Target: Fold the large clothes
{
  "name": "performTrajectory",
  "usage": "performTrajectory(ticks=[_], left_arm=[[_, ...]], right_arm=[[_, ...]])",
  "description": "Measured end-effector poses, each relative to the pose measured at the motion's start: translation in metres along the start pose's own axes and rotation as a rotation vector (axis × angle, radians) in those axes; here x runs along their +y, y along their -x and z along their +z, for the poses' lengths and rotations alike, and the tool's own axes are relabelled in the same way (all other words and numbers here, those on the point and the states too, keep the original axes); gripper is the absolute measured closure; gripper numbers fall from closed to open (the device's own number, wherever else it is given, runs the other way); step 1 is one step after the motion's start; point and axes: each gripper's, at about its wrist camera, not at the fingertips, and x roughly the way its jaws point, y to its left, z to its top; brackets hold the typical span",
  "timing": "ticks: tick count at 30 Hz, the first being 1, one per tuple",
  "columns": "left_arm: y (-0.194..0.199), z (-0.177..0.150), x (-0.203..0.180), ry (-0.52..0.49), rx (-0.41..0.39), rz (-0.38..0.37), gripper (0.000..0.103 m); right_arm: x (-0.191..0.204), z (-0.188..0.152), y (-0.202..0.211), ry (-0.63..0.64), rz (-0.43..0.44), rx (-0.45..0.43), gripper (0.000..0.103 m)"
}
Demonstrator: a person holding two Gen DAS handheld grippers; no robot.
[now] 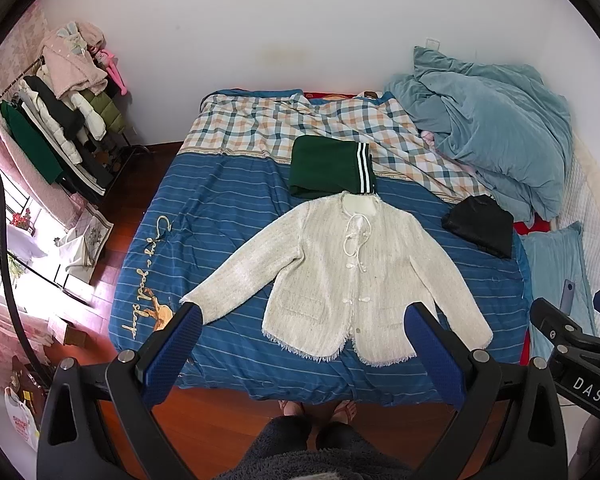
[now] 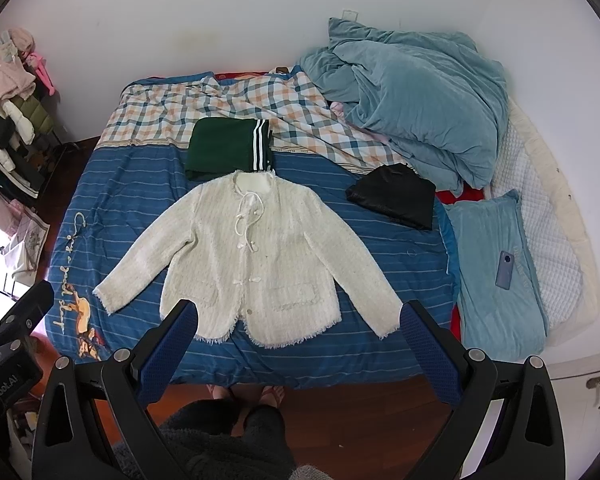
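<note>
Cream jacket lies flat on the bed, collar away, hem nearest, sleeves splayed sideways. Left tongs and right tongs hover above, wide open, empty, each nearer its own sleeve.

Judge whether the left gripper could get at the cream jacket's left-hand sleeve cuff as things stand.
Probably yes: the left gripper is open, holds nothing, and the cuff of the cream jacket lies flat and uncovered on the bed.
</note>
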Motion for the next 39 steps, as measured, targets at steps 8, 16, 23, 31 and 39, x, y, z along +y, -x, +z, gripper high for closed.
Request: performTrajectory(ticks=[8, 16, 23, 31, 39], left_arm=[[0.0, 0.0, -0.002, -0.002, 0.003, -0.005, 0.0], [-0.025, 0.014, 0.0, -0.025, -0.029, 0.021, 0.0], [-0.102, 0.021, 0.007, -0.067, -0.121, 0.108, 0.0], [-0.226, 0.017, -0.013, -0.093, -0.03, 0.193, 0.0], [-0.35, 0.003, -0.049, -0.095, 0.142, 0.324, 0.0]], right_arm=[[0.001, -0.002, -0.001, -0.003, -0.001, 0.002, 0.001], [-0.014, -0.009, -0.028, -0.099, 0.053, 0.022, 0.001], [-0.062, -0.036, -0.124, -0.354, 0.012, 0.071, 0.001], [-0.181, -0.136, -0.301, -0.828, 0.036, 0.254, 0.051], [-0.295, -0.243, -0.477, -1.109, 0.038, 0.393, 0.026]])
